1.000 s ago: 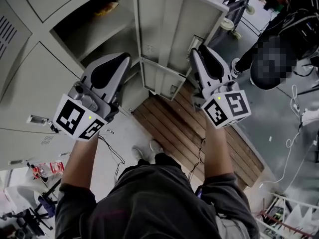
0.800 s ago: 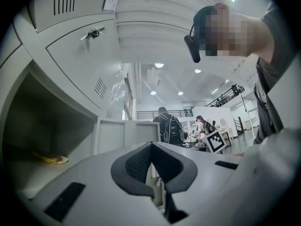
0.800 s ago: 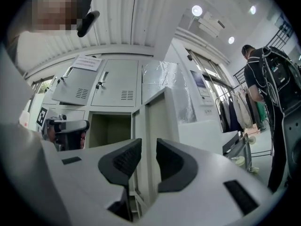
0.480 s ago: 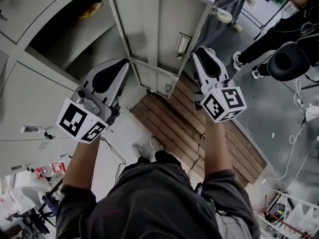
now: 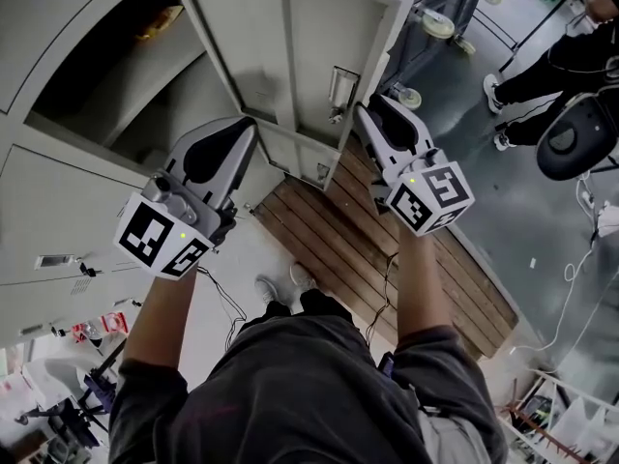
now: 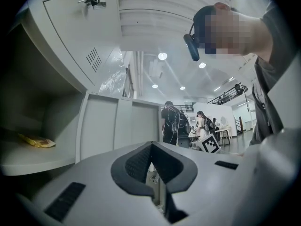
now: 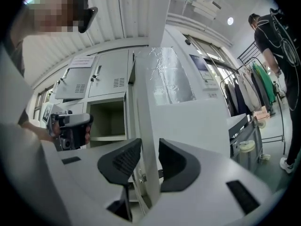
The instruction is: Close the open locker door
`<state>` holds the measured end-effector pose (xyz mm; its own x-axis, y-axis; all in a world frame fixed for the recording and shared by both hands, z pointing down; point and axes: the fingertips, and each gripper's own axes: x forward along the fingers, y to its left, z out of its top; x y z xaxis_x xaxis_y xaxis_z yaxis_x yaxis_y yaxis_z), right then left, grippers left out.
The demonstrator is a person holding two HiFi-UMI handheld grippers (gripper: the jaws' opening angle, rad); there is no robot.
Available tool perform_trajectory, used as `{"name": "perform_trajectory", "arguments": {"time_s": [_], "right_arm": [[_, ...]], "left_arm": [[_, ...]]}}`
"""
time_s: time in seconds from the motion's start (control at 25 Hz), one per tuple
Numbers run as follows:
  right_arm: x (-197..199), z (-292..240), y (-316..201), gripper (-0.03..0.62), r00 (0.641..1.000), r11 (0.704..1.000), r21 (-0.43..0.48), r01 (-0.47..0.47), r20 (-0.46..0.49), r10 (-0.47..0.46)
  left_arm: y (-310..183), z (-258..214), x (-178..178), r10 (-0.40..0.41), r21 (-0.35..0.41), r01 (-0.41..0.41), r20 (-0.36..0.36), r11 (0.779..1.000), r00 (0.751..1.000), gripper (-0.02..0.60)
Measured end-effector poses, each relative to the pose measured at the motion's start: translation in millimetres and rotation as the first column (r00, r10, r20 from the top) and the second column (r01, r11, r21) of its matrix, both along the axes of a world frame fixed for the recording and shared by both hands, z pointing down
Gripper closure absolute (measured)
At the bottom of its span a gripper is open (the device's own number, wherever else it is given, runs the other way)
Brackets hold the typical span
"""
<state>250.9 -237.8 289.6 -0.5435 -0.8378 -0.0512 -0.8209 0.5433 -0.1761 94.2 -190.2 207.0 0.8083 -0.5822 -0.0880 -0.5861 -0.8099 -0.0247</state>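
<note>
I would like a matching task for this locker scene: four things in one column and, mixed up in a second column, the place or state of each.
Things:
1. locker door
2. yellow packet
3. left gripper
4. wooden slats

Place or state:
a. lying on the floor
b. jaws together, nothing between them
c. swung open
d. resting on the shelf

Pairs: 1-c, 2-d, 3-b, 4-a
</note>
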Motion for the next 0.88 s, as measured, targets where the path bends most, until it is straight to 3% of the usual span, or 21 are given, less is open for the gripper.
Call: {"name": "perform_trajectory", "arguments": {"time_s": [0.48,0.88], "right_arm": [[-11.9,0.7,-7.4,0.480,0.999,0.999,0.003,0.046,0.010,-0.046],[-35.2,-0.8,17.5,0.487,0.998,0.998,0.010,0.068,-0.001,-0.068]], "left_arm": [[-5.2,5.9,-7.0,-0.025,-0.014,0.025,0.009,1.000,1.000,0.568],[13.1,5.7,-29.1,-0.031,-0.018,0.031,-0.012,0.999,0.999,0.568]]}}
